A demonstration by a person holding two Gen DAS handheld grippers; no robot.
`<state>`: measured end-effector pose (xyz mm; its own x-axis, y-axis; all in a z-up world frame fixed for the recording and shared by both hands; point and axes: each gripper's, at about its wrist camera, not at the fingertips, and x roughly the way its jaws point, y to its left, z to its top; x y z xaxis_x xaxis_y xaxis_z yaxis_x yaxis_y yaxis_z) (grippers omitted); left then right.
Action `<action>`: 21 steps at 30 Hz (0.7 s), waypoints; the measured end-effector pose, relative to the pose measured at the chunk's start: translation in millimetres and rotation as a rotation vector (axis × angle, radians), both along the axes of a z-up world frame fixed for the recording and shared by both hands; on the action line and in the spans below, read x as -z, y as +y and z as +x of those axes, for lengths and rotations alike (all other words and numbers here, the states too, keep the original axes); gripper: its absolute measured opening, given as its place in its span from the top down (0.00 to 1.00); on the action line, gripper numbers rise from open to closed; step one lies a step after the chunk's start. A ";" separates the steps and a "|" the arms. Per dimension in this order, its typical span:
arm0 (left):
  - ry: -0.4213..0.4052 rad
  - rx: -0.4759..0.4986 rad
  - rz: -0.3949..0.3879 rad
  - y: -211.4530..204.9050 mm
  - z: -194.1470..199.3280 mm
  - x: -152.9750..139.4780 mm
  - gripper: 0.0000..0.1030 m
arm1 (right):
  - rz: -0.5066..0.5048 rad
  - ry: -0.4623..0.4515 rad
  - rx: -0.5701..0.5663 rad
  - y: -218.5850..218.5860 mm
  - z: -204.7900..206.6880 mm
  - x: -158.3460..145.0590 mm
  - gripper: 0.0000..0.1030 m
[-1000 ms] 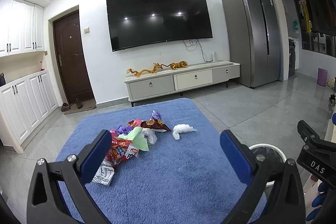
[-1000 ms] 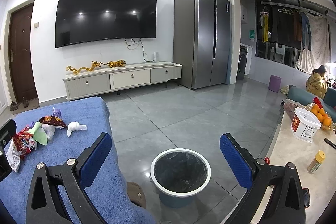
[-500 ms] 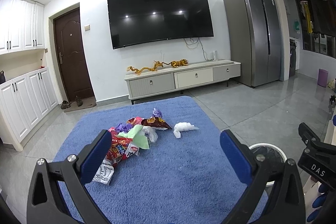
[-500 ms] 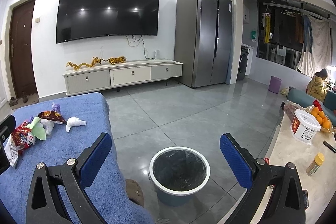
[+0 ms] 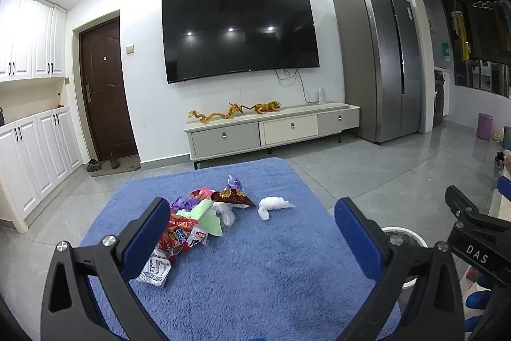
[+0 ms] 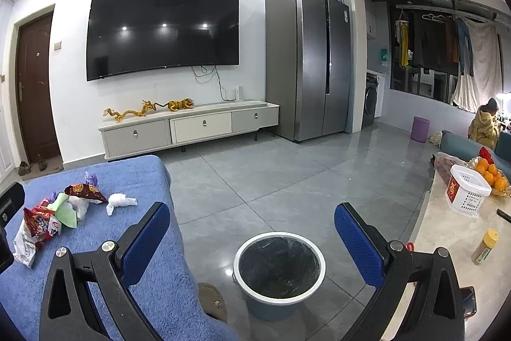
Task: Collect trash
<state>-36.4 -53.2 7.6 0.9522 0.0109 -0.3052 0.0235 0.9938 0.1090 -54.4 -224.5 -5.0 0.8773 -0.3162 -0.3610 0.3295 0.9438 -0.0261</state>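
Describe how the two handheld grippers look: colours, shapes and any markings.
Both are alike. The left gripper and right gripper each have two black angular arms with triangular cut-outs and silver screw heads, tipped with blue textured pads. From the left wrist view, the right gripper's black body carries white letters "DAS".

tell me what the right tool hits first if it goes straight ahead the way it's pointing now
Probably the trash bin: it sits centred between the open right tool's fingers, on the floor just ahead. Depth is unclear in the fisheye view, so the tool might pass over its rim to the tiled floor.
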 end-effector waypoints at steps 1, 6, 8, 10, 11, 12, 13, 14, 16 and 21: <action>-0.002 0.000 0.003 -0.4 -0.6 -0.4 0.00 | -0.002 -0.001 -0.001 0.9 0.3 -0.5 0.00; -0.017 0.003 0.010 -1.9 -3.9 -1.3 0.00 | -0.008 -0.007 -0.011 4.0 -1.1 -2.6 0.00; -0.026 0.002 0.013 -2.1 -5.5 -1.6 0.00 | -0.010 -0.005 -0.010 4.9 -1.5 -2.8 0.00; -0.034 -0.002 0.014 -1.7 -6.5 -1.8 0.00 | -0.010 -0.006 -0.010 4.8 -1.6 -2.9 0.00; -0.035 -0.004 0.014 -1.3 -7.0 -1.6 0.00 | -0.011 -0.004 -0.007 5.4 -1.2 -2.8 0.00; -0.036 -0.008 0.012 -0.7 -6.9 -1.5 0.00 | -0.014 -0.003 -0.004 6.0 -1.2 -2.7 0.00; -0.036 -0.013 0.010 0.1 -6.6 -1.4 0.00 | -0.015 -0.002 -0.001 6.0 -0.9 -2.9 0.00; -0.035 -0.016 0.009 0.5 -6.0 -1.2 0.00 | -0.015 -0.001 0.001 5.4 -1.2 -3.2 0.00; -0.035 -0.022 0.010 1.4 -5.4 -1.1 0.00 | -0.011 -0.003 0.003 4.7 -2.0 -3.7 0.00; -0.036 -0.021 0.023 -0.5 -5.1 -0.2 0.00 | -0.016 -0.003 0.004 5.4 -2.7 -4.9 0.00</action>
<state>-41.5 -53.7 7.8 0.9620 0.0378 -0.2703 -0.0018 0.9912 0.1323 -57.1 -219.1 -0.1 0.8773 -0.3253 -0.3529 0.3330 0.9420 -0.0405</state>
